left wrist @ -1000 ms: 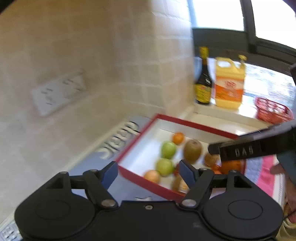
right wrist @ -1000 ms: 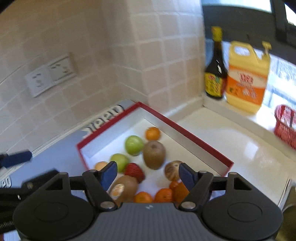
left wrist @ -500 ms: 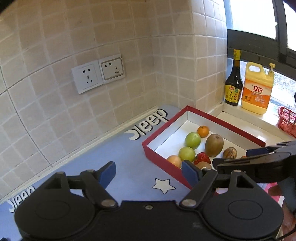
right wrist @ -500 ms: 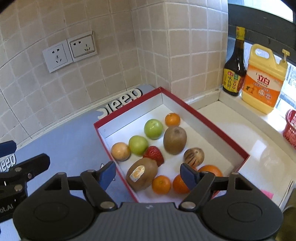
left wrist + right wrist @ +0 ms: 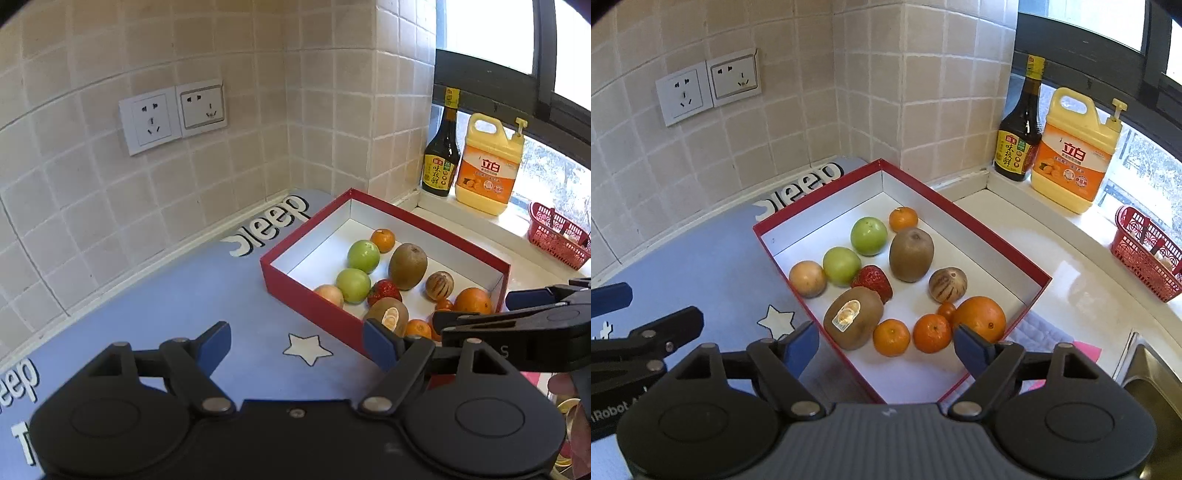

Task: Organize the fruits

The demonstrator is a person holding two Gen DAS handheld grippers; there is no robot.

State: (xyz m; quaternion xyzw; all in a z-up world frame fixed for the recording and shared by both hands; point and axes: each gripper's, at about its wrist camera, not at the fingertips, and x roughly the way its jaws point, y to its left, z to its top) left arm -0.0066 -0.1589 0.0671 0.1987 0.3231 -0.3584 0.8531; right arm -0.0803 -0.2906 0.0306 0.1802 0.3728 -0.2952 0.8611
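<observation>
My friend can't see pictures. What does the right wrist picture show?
A red box on a counter holds mixed fruit: two kiwis, two green apples, a strawberry and several oranges. The open right gripper hovers over its near end. A dark bottle and yellow jug stand behind.

The red box (image 5: 990, 236) held bare white floor at its far corner and along its near end — room to reach in. Its middle was crowded: two kiwis (image 5: 911, 254), green apples (image 5: 868, 235), a strawberry (image 5: 873, 280) and oranges (image 5: 979, 318) lay close together. The blue mat (image 5: 207, 295) lay open left of the box; a dark bottle (image 5: 1019, 136) and yellow jug (image 5: 1075, 162) stood on the sill beyond.
</observation>
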